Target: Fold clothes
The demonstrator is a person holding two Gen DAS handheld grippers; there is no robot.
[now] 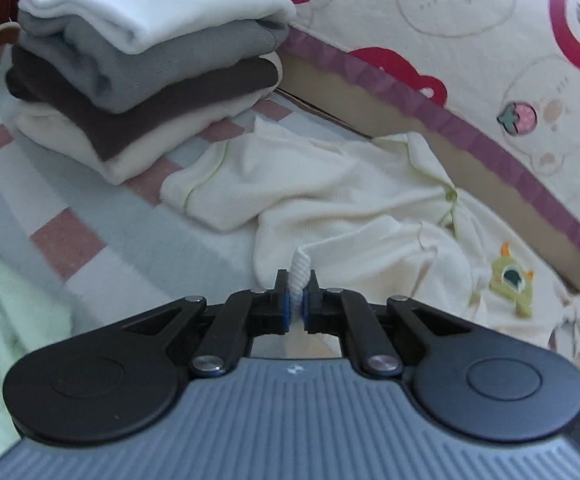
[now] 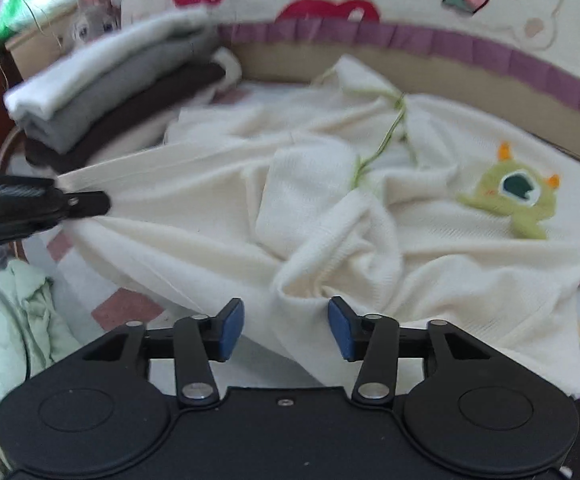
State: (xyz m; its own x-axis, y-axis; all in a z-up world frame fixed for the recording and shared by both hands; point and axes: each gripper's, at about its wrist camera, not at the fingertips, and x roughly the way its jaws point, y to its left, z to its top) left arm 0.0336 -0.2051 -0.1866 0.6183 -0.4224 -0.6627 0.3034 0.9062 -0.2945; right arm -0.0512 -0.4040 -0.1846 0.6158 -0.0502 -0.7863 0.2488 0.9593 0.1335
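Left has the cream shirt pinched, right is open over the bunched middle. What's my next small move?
Probably close the right gripper on the fold of the cream shirt just ahead of it; the left gripper already holds an edge, so a second grip lets you spread it.

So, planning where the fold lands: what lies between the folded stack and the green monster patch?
Only the cream garment's rumpled cloth and green-trimmed neckline, between folded stack and monster patch, in the right wrist view.
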